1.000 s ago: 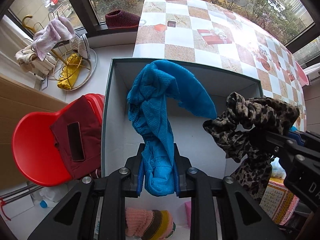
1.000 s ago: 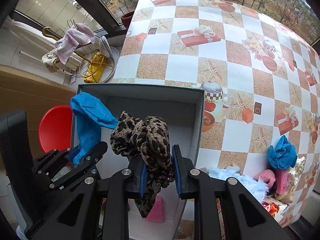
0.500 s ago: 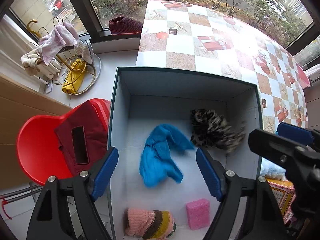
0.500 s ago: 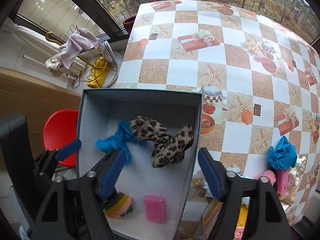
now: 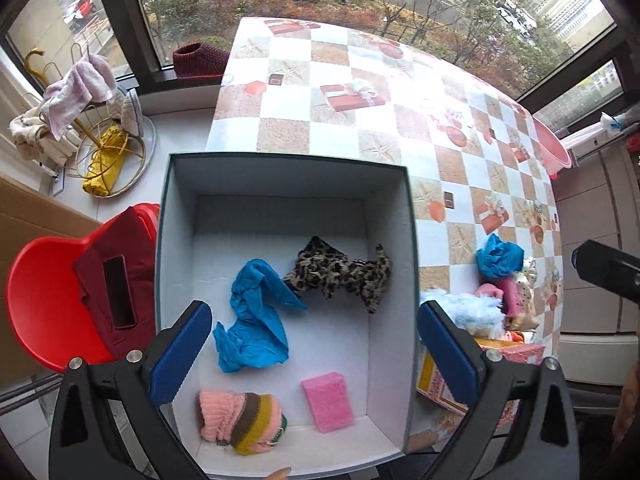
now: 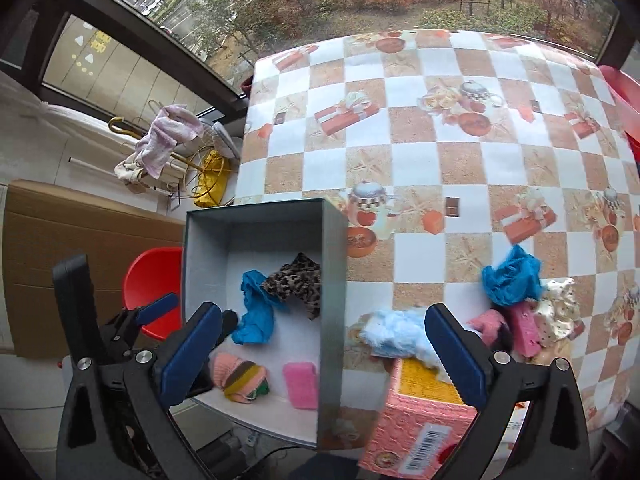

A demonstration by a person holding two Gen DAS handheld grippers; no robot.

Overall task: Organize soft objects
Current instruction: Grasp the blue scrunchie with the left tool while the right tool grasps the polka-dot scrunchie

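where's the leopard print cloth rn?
Leopard print cloth lies on the floor of the box, toward its far right, touching the blue cloth on its left.

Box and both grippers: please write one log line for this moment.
left gripper: open | right gripper: open | blue cloth, leopard cloth: in box

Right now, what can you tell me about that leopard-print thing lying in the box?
The leopard-print cloth is a soft, crumpled piece of thin fabric, tan with dark brown spots. It lies loose and bunched on the white floor of the open box, toward the far right part, with one corner sticking up near the right wall. Its left end meets the blue cloth beside it, perhaps overlapping slightly. Nothing holds it: both pairs of fingers are open and above the box.
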